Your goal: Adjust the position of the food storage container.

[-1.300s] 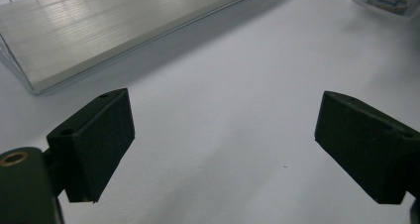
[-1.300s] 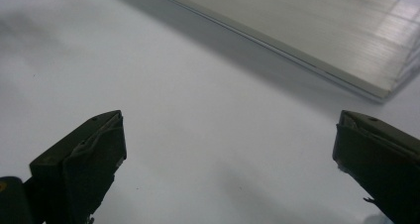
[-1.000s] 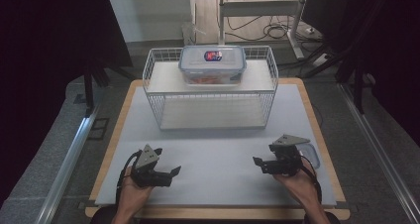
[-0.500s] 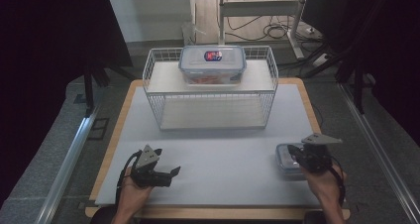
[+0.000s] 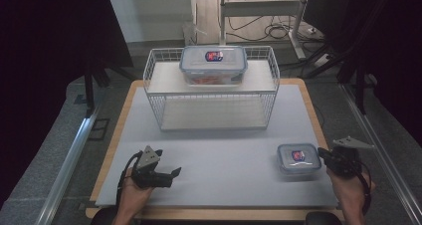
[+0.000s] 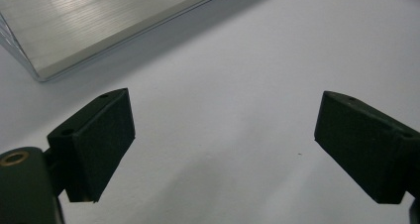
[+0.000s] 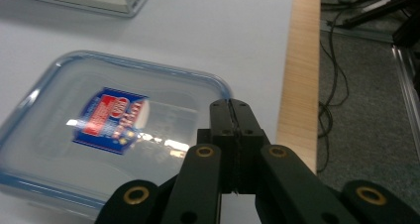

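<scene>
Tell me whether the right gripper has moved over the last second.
Yes. The right gripper has shifted rightward, away from the wire rack and toward the table's right edge, uncovering the small container beside it. Its jaws are shut.

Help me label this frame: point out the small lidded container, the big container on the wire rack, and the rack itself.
small container (image 5: 297, 158), high view, centre of its lid.
big container (image 5: 214, 64), high view, middle of its lid.
wire rack (image 5: 158, 113), high view, front left wire wall.

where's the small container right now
In the high view the small container sits on the table's near right part, just left of the right gripper, well in front of the wire rack.
</scene>
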Motion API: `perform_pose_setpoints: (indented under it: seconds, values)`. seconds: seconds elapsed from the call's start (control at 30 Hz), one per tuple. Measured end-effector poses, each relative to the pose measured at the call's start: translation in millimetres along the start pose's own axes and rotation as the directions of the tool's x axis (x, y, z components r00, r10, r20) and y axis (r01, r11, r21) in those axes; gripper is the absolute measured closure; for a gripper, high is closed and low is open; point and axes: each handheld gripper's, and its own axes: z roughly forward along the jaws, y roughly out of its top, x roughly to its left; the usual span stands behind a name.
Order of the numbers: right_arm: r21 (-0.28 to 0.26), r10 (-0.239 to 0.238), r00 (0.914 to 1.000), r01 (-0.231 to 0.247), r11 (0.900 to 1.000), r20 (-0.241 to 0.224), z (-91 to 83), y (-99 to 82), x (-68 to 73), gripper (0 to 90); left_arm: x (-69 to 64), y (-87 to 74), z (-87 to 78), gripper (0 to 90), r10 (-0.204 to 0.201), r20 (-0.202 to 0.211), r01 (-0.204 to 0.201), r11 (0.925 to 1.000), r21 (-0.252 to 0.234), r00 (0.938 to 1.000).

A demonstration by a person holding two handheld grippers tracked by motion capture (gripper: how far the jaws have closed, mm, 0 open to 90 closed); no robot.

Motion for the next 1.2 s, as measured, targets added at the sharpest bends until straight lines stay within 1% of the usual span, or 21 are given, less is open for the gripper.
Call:
perform_pose_setpoints:
  seconds: [0.1, 0.13, 0.17, 0.2, 0.23, 0.27, 0.43, 0.53, 0.6, 0.67, 0.7, 0.73, 0.77, 0.8, 0.9, 0.93, 0.97, 1.03, 1.1, 1.13, 1.2]
  values:
    - [0.018, 0.006, 0.9997, -0.007, 0.9998, 0.023, 2.2, -2.4, -4.2, 89.9, -0.1, -0.1, 0.2, 8.4, -0.001, 0.001, 0.001, 1.0, -0.001, 1.0]
    - [0.042, 0.007, 0.9997, -0.008, 0.9991, 0.024, 5.8, -4.5, -5.9, 89.9, -0.1, -0.3, 0.4, 8.4, -0.001, -0.001, 0.001, 1.0, 0.0, 1.0]
    - [0.042, 0.007, 0.9997, -0.008, 0.9991, 0.024, 5.8, -4.5, -5.9, 89.9, -0.1, -0.3, 0.4, 8.5, -0.001, -0.001, 0.001, 1.0, 0.0, 1.0]
    - [0.062, 0.011, 0.9996, -0.012, 0.998, 0.027, 9.4, -6.8, -7.9, 89.9, -0.1, -0.5, 0.6, 8.5, -0.002, 0.001, 0.002, 1.0, -0.001, 1.0]
    - [0.062, 0.011, 0.9996, -0.012, 0.998, 0.027, 9.4, -6.8, -7.9, 89.9, -0.1, -0.5, 0.6, 8.4, -0.002, 0.001, 0.002, 1.0, -0.001, 1.0]
    - [0.074, 0.021, 0.9996, -0.022, 0.997, 0.018, 11.1, -8.2, -9.3, 89.9, 0.0, -0.7, 0.6, 8.4, -0.002, 0.0, 0.002, 1.0, -0.002, 1.0]
    - [0.081, 0.019, 0.9996, -0.02, 0.9965, 0.021, 11.3, -7.6, -7.7, 89.9, 0.4, -1.1, 1.3, 8.5, -0.005, 0.004, 0.005, 1.0, -0.004, 1.0]
    - [0.078, 0.032, 0.9994, -0.031, 0.9965, -0.011, 12.0, -7.5, -6.2, 89.9, 0.3, -1.0, 1.7, 8.4, -0.011, 0.009, 0.011, 0.9999, -0.007, 0.9999]
    - [0.08, 0.019, 0.9993, -0.016, 0.9967, -0.032, 13.7, -5.9, -0.2, 89.9, 0.2, -1.0, 2.2, 8.4, -0.013, 0.01, 0.013, 0.9999, -0.006, 0.9999]
    - [0.08, 0.018, 0.9989, -0.015, 0.9967, -0.042, 14.3, -5.5, 1.7, 89.9, 0.1, -1.1, 2.8, 8.4, -0.014, 0.01, 0.014, 0.9999, -0.004, 0.9999]
    - [0.08, 0.017, 0.9982, -0.012, 0.9968, -0.058, 15.4, -4.8, 4.9, 89.9, 0.0, -1.1, 3.0, 8.4, -0.014, 0.01, 0.014, 0.9999, -0.002, 0.9999]
    - [0.081, 0.003, 0.9974, 0.003, 0.9967, -0.072, 17.1, -3.4, 10.4, 89.9, 0.1, -1.2, 3.2, 8.4, -0.014, 0.01, 0.014, 0.9999, -0.001, 0.9999]
    - [0.081, 0.003, 0.9974, 0.003, 0.9967, -0.072, 17.1, -3.4, 10.4, 89.9, 0.1, -1.2, 3.2, 8.4, -0.014, 0.01, 0.014, 0.9999, -0.001, 0.9999]
    - [0.082, -0.003, 0.996, 0.01, 0.9966, -0.089, 19.1, -2.0, 15.9, 89.9, 0.2, -1.2, 3.5, 8.4, -0.013, 0.011, 0.012, 0.9999, 0.0, 0.9999]
    - [0.083, -0.01, 0.9943, 0.019, 0.9964, -0.106, 21.4, -0.7, 21.2, 89.9, 0.1, -1.3, 3.9, 8.5, -0.011, 0.011, 0.011, 0.9999, 0.002, 0.9999]
    - [0.084, -0.018, 0.9922, 0.029, 0.9961, -0.123, 23.9, 0.5, 26.9, 89.9, -0.2, -1.3, 4.4, 8.5, -0.011, 0.012, 0.011, 0.9999, 0.004, 0.9999]
    - [0.084, -0.018, 0.9922, 0.029, 0.9961, -0.123, 23.9, 0.5, 26.9, 89.9, -0.2, -1.3, 4.4, 8.4, -0.011, 0.012, 0.011, 0.9999, 0.004, 0.9999]
    - [0.083, -0.023, 0.9892, 0.035, 0.996, -0.145, 25.9, 1.8, 33.3, 89.9, -0.5, -1.3, 4.9, 8.5, -0.01, 0.012, 0.01, 0.9999, 0.005, 0.9999]
    - [0.08, -0.036, 0.9858, 0.05, 0.9955, -0.164, 28.0, 3.3, 40.1, 89.9, -0.6, -1.4, 5.4, 8.4, -0.014, 0.016, 0.014, 0.9999, 0.004, 0.9998]
    - [0.08, -0.051, 0.9836, 0.066, 0.9946, -0.173, 29.9, 5.1, 46.8, 89.9, -0.6, -1.5, 5.7, 8.4, -0.016, 0.017, 0.016, 0.9999, 0.005, 0.9997]
    - [0.08, -0.055, 0.9825, 0.07, 0.9943, -0.178, 30.6, 5.8, 49.2, 89.9, -0.5, -1.5, 5.9, 8.4, -0.016, 0.018, 0.016, 0.9999, 0.006, 0.9997]
